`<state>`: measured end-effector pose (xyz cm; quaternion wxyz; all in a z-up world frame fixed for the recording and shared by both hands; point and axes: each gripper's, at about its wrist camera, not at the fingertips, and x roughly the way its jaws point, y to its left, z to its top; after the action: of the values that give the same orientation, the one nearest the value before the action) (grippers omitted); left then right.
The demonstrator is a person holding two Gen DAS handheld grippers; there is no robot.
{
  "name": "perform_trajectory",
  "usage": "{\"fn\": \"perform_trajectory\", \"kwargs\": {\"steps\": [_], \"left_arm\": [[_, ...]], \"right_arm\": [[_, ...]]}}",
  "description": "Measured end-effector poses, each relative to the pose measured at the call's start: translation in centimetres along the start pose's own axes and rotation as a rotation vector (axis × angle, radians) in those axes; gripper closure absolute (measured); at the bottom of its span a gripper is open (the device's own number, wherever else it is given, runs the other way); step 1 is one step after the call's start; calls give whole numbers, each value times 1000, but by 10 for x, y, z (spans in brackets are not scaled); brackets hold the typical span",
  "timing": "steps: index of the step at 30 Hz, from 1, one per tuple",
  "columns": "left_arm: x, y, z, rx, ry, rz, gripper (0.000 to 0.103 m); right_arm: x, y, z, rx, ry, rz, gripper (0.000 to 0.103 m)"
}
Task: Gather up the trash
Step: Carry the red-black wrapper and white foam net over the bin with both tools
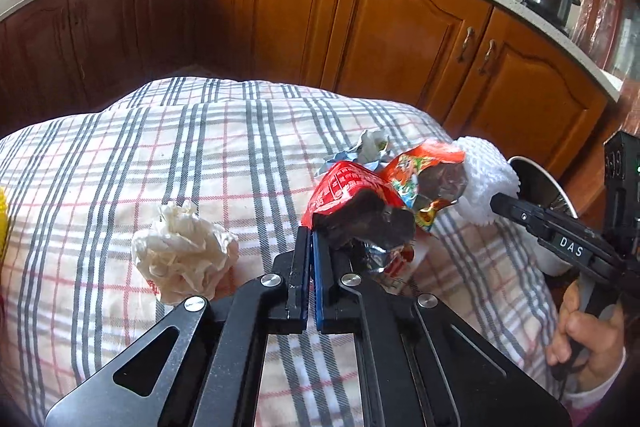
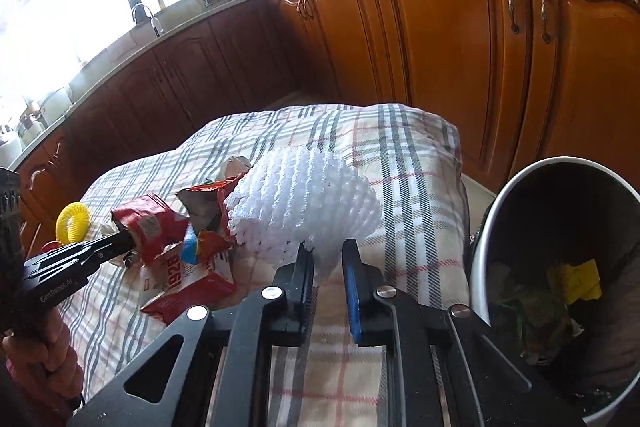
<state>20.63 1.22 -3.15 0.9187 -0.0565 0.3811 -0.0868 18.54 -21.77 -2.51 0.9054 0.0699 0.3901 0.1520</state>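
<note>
My left gripper is shut on the edge of a red snack wrapper, which stands up from the plaid cloth. Behind it lie an orange foil wrapper and a crumpled grey paper. A crumpled white tissue lies to the left of the jaws. My right gripper is shut on the lower end of a white foam net. In the right wrist view the left gripper shows at the left with the red wrapper. A flat red packet lies below it.
An open round trash bin with trash inside stands off the table's right edge, also in the left wrist view as the bin. A yellow ring lies at the far left. Wooden kitchen cabinets stand behind the plaid cloth.
</note>
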Motion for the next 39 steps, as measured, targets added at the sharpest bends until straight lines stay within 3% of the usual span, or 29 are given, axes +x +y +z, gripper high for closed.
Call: {"fn": "perform_trajectory", "kwargs": {"steps": [14,39], "left_arm": [[-48,-37,-10,3,-53,-114,102],[-27,-153,-19,158,9,-255,102]], "right_arm": [[-67,-13,-27,67,-57,25,89],[-135,-93,-67,201,-120,-91,89]]}}
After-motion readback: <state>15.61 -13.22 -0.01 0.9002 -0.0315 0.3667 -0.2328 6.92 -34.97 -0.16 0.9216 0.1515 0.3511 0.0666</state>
